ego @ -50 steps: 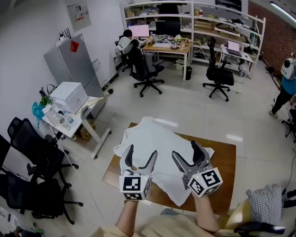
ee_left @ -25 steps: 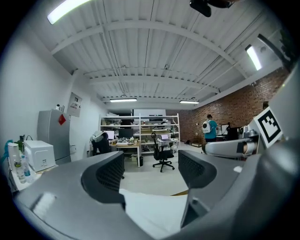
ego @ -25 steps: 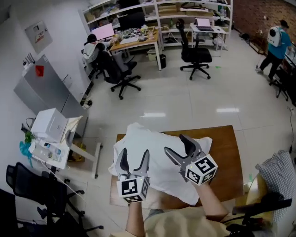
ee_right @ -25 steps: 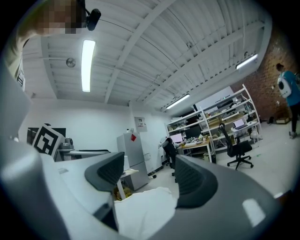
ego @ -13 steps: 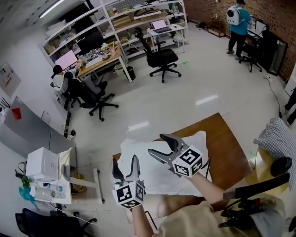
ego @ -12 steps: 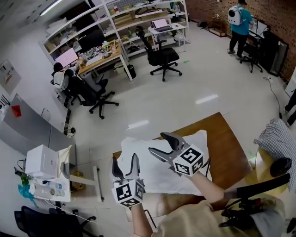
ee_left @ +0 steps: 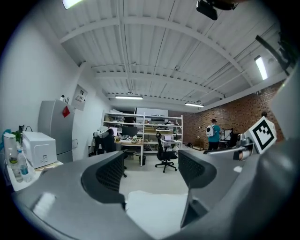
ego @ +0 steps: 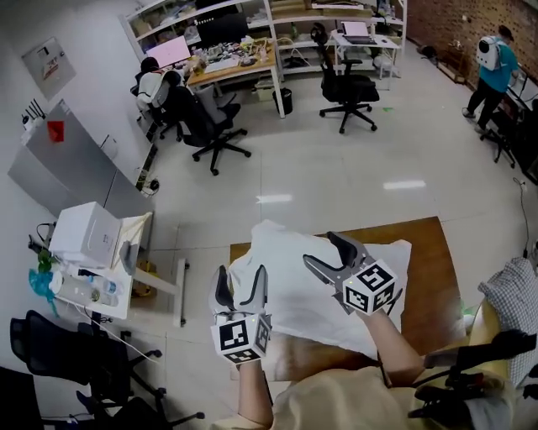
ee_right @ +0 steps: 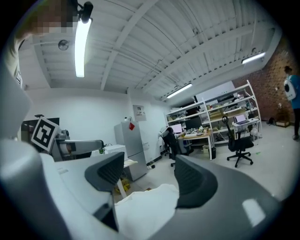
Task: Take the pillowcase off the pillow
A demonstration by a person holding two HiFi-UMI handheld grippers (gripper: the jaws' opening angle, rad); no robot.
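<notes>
Left gripper point(ego: 242, 277), right gripper point(ego: 324, 250) unchanged, jaws apart

Reads as an open-plan office or lab workroom, with white shelving point(ego: 290, 17) along the far wall, a desk point(ego: 231, 65) with monitors point(ego: 168, 52) in front of it, black swivel chairs point(ego: 346, 88) drawn up and a person point(ego: 150, 84) seated there. Shows a tall grey cabinet point(ego: 71, 168) and a white printer point(ego: 84, 237) on the left, a brick wall point(ego: 437, 18) at far right, a glossy white floor point(ego: 336, 168) and strip lights point(ee_right: 80, 47) on a ribbed ceiling point(ee_right: 154, 42).
</notes>
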